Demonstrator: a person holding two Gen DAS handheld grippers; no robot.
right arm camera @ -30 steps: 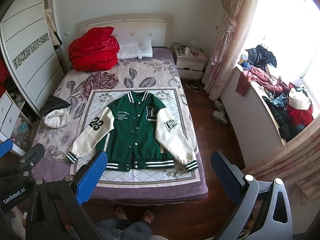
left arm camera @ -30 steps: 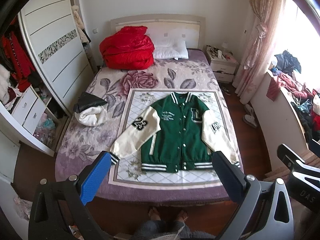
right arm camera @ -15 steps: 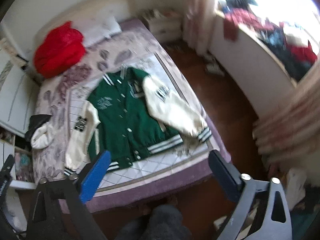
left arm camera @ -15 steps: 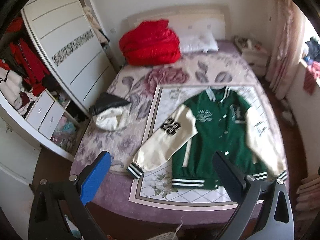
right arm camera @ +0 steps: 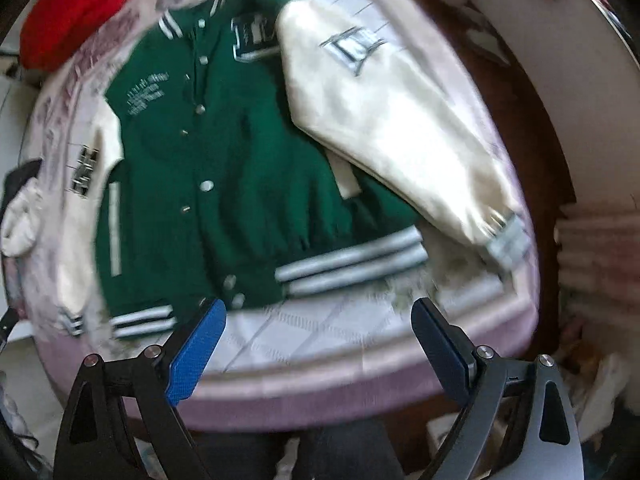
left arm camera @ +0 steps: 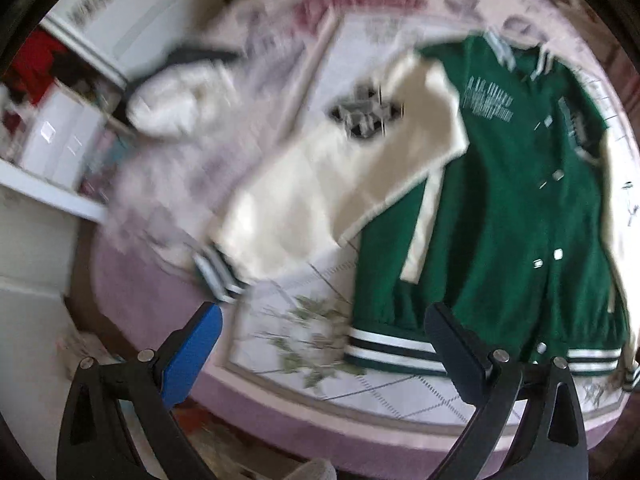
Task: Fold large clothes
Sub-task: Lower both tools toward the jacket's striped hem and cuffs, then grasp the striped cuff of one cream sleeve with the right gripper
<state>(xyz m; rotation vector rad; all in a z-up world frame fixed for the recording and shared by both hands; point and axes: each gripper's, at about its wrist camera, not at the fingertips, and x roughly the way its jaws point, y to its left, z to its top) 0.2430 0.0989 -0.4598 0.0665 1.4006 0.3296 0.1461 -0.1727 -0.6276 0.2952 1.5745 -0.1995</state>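
Left wrist view has your left hand-held gripper point(left arm camera: 320, 344) hanging over the near edge of the bed point(left arm camera: 360, 420), fingers spread wide with nothing between them. The task's thing, the green varsity jacket with cream sleeves and striped knit trim point(left arm camera: 500, 208), lies flat and face up on the pale quilted bedspread with a diamond pattern point(left arm camera: 360, 384), buttoned shut, sleeves angled out to either side. The cream left-side sleeve with the black number patch point(left arm camera: 320, 184) ends in a striped cuff point(left arm camera: 218, 276) just above your blue fingertip point(left arm camera: 192, 356).

Right wrist view: the right hand-held gripper point(right arm camera: 318, 340) is also gaping and empty, pointing pretty much straight down at the striped hem point(right arm camera: 348, 264), with the other cream sleeve point(right arm camera: 400, 128) running out to its cuff point(right arm camera: 506, 240) near the bed's corner.

Both pictures are smeared, so take fine details lightly.

My read is you're at the very start, the approach before any fold, nothing grabbed yet. Next move probably wants each gripper on a sleeve cuff, or on the hem corners, pinching only the fabric you mean to lift and not the bedspread underneath. Thick jacket, so get a deep bite or it may slip
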